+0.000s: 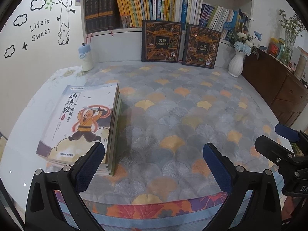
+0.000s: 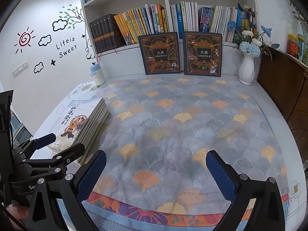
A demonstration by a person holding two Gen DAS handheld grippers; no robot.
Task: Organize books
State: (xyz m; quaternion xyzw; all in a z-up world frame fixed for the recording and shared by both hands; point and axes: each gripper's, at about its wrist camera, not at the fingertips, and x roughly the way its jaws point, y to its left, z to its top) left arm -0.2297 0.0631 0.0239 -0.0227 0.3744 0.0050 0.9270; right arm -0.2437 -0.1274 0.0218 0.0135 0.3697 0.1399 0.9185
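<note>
A fan-patterned cloth (image 1: 173, 115) covers the table; flat glossy paperback stack (image 1: 80, 123) lies left; left gripper (image 1: 154, 165) and right gripper (image 2: 156, 171) spread, empty.

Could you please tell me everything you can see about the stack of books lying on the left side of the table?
The stack of books lies flat on the left part of the table, partly on the patterned cloth. It holds several thin paperbacks, edges roughly aligned, the lower ones jutting slightly. The top cover is pale, with black Chinese calligraphy and a cartoon warrior in orange raising a sword. Neither gripper touches it, and nothing rests on top.
</note>
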